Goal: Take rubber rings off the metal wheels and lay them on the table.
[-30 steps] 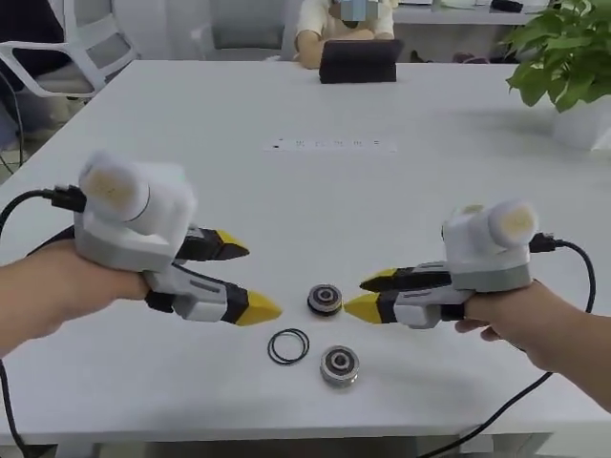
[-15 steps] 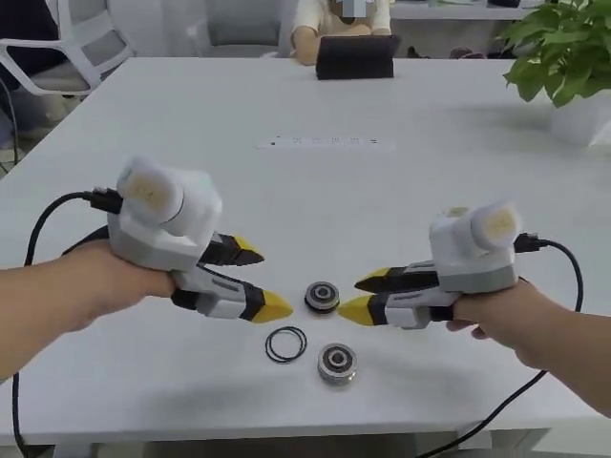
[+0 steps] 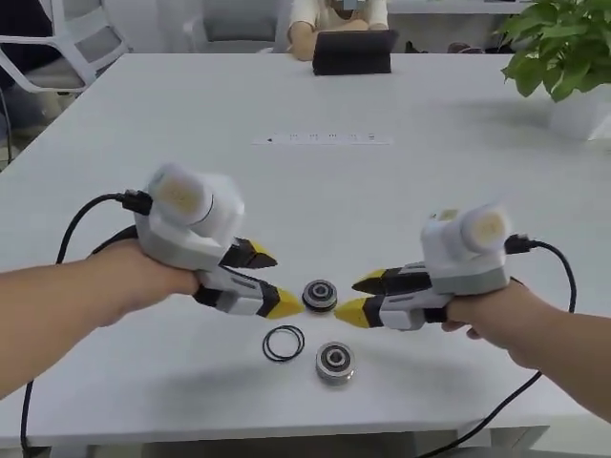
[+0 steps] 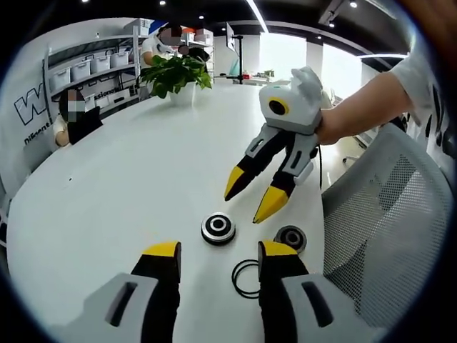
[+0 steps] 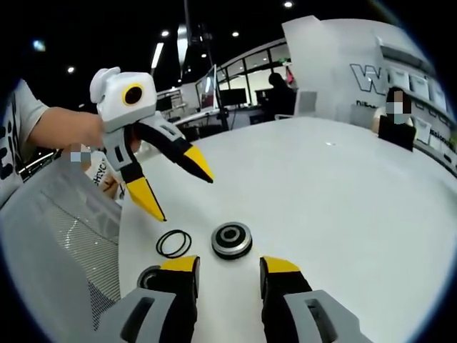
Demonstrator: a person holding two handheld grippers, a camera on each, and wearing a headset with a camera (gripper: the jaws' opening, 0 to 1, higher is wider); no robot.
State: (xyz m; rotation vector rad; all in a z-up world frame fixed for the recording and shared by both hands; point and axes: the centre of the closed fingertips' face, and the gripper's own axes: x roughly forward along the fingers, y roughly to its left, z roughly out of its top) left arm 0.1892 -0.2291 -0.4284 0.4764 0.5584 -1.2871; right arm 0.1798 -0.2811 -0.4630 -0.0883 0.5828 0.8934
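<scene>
while both forearms reach in low from either side of the table (image 3: 315,181), the left hand (image 3: 143,277) and the right hand (image 3: 489,310) each grip a handle, so the yellow tips point inward at one another. the left tongs (image 3: 284,281) stand wide open and empty, angled slightly down, the lower tip just beside a metal wheel (image 3: 320,295) that lies flat between the two tools. the right tongs (image 3: 347,296) are parted too, by a narrower gap, and hold nothing; their tips are near the wheel's other side. closer to the table's near edge lie two loose rubber rings (image 3: 284,343), overlapping, and just to their right a second wheel (image 3: 335,362), also flat.
</scene>
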